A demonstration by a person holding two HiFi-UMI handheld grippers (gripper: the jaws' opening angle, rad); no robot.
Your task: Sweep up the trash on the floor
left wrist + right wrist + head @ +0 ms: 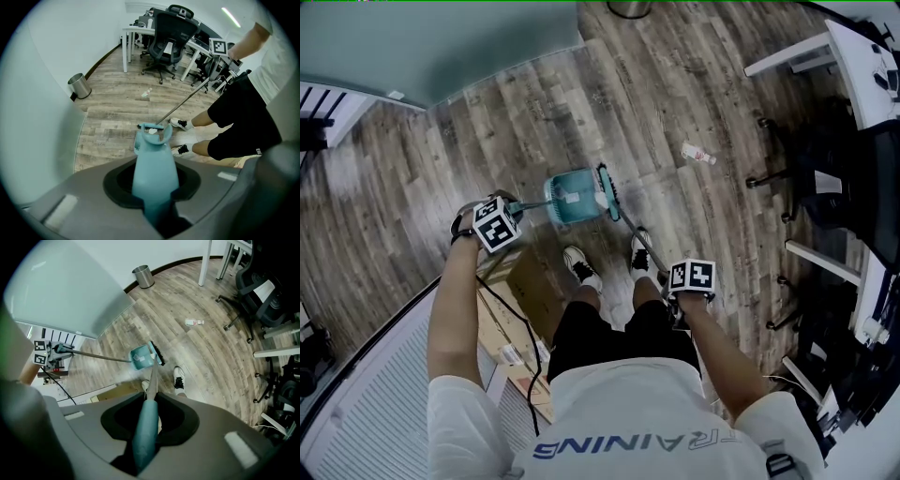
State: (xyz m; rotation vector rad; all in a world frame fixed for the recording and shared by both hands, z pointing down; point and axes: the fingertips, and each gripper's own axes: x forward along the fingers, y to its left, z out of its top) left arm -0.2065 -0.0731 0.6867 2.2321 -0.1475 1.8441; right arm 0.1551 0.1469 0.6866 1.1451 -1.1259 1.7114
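A teal long-handled dustpan [570, 197] stands on the wood floor in front of the person's feet. My left gripper [498, 225] is shut on its teal handle [154, 171], with the pan [151, 135] seen far below. A broom head [608, 191] rests against the pan's mouth, where a small white scrap [152, 131] lies. My right gripper [688, 281] is shut on the broom's teal grip [144, 432], and the shaft runs down to the bristles [157, 352]. A loose piece of trash [698, 153] lies on the floor further out to the right, also visible in the right gripper view as trash [193, 322].
A metal bin [143, 276] stands by the curved wall. Office chairs [166, 42] and white desks [787, 56] line the right side. A cardboard box [525, 286] and a black cable [511, 323] lie beside the person's left leg.
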